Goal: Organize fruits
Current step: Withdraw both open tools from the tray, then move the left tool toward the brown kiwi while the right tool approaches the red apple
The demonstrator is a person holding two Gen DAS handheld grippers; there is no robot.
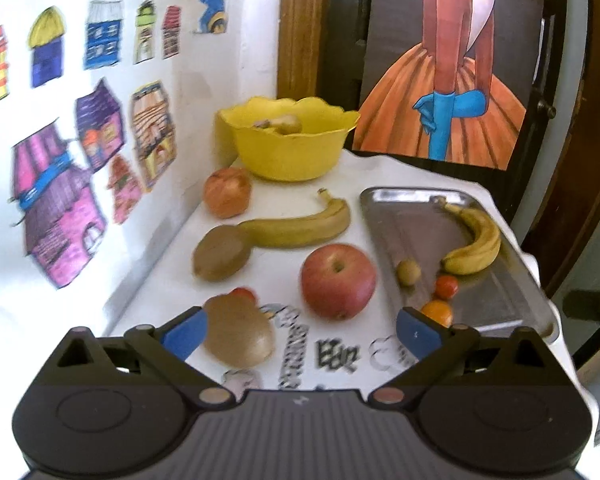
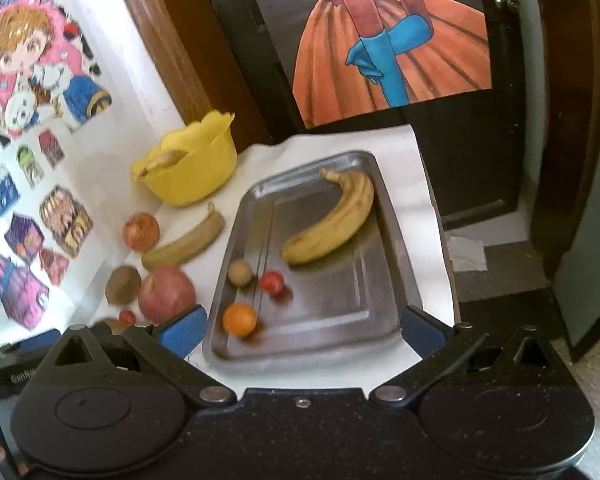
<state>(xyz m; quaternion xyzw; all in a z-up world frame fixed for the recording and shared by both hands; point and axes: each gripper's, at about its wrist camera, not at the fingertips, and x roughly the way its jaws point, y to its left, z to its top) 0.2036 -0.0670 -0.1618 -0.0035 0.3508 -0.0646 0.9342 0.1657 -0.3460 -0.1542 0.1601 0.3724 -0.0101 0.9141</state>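
Several fruits lie loose on the white surface (image 1: 372, 172), beside the left wall with its coloured house drawings (image 1: 56, 200). Near the yellow bowl (image 1: 288, 140) sits a small apple (image 1: 227, 192), and just in front of it a greenish banana (image 1: 300, 226) lies across, its end touching a kiwi (image 1: 222, 254). A big red apple (image 1: 338, 280) stands near the left edge of the metal tray (image 1: 384, 248), with nothing between them. A second kiwi (image 1: 238, 332) lies closest to the left gripper (image 1: 300, 332), just beside its left finger, and a small red fruit (image 1: 244, 294) shows behind this kiwi. Some printed marks on the surface are blurred; I cannot read them.

Behind the surface, a picture of a figure in an orange dress (image 1: 444, 80) leans on a dark door.

The yellow bowl holds a brownish fruit, maybe a pear (image 1: 286, 124); I cannot tell more. The tray holds a yellow banana (image 2: 332, 218) at its far side, a small round green-brown fruit (image 2: 240, 273), a small red fruit (image 2: 271, 282) and a small orange fruit (image 2: 240, 320) near the front left corner, all apart from each other.

Both the left gripper and the right gripper (image 2: 300, 330) have their jaws wide apart and hold nothing; the right one hangs over the near edge of the tray.
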